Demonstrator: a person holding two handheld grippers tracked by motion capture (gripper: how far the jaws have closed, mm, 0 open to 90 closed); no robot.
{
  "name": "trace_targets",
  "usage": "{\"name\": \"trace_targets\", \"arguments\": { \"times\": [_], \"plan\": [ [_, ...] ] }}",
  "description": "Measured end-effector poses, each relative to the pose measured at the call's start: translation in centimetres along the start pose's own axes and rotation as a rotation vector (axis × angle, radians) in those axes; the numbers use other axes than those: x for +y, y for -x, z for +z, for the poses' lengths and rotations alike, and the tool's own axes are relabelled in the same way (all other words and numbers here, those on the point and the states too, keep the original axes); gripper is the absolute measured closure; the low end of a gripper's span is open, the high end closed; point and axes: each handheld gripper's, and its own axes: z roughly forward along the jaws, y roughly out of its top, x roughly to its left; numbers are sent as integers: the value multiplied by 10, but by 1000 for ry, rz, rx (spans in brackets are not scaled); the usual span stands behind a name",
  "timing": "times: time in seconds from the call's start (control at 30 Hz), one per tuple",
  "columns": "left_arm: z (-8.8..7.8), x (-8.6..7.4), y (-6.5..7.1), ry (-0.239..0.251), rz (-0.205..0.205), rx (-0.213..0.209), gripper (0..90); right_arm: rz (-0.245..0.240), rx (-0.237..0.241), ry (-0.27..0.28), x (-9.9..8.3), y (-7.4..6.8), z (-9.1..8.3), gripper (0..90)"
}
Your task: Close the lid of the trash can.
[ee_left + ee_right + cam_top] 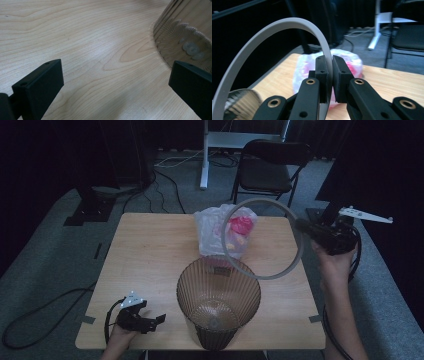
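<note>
Ring [263, 239] sits clamped between the shut jaws of the right tool [303, 226], held in the air above the bin [218, 302] and table [150, 265]. Left tool [159, 318] rests open, empty.

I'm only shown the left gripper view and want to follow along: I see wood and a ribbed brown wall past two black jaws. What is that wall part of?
Observer: It belongs to a translucent brown ribbed bin, which stands on the table with its top open.
Operator: What is the other hand doing?
Observer: The right gripper holds a grey ring up in the air above the table, its jaws shut on the band.
Operator: Anything else on the table?
Observer: A clear plastic bag with pink and yellow contents lies behind the bin.
</note>
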Motion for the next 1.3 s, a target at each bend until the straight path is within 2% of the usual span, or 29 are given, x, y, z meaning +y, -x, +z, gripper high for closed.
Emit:
{"name": "trace_targets", "arguments": {
  "times": [0.27,0.37,0.5,0.7,0.8,0.87,0.93,0.97,1.13,1.23,1.3],
  "plan": [
    [0,0,0,0,1,-2,0,-70,104,-69,1,-38,13,841],
    [0,0,0,0,2,-2,0,-83,147,-101,-2,-48,18,841],
    [0,0,0,1,-1,-1,0,-102,178,-148,-6,-58,22,840],
    [0,0,0,0,1,0,0,-109,205,-216,-18,-64,25,840],
    [0,1,0,0,0,-1,0,-85,233,-255,-27,-63,32,840],
    [1,1,0,0,0,0,0,-61,259,-263,-31,-62,36,840],
    [1,1,0,0,-2,1,0,-55,263,-278,-34,-62,41,840],
    [1,1,0,1,-2,0,0,-38,287,-288,-36,-63,46,840],
    [0,1,-1,-1,-2,-2,0,-52,305,-317,-39,-71,59,840],
    [0,0,-1,-1,-2,-4,0,-76,296,-322,-41,-77,64,840],
    [0,0,-1,-1,-4,-4,0,-74,296,-332,-43,-79,69,840]
  ]
}}
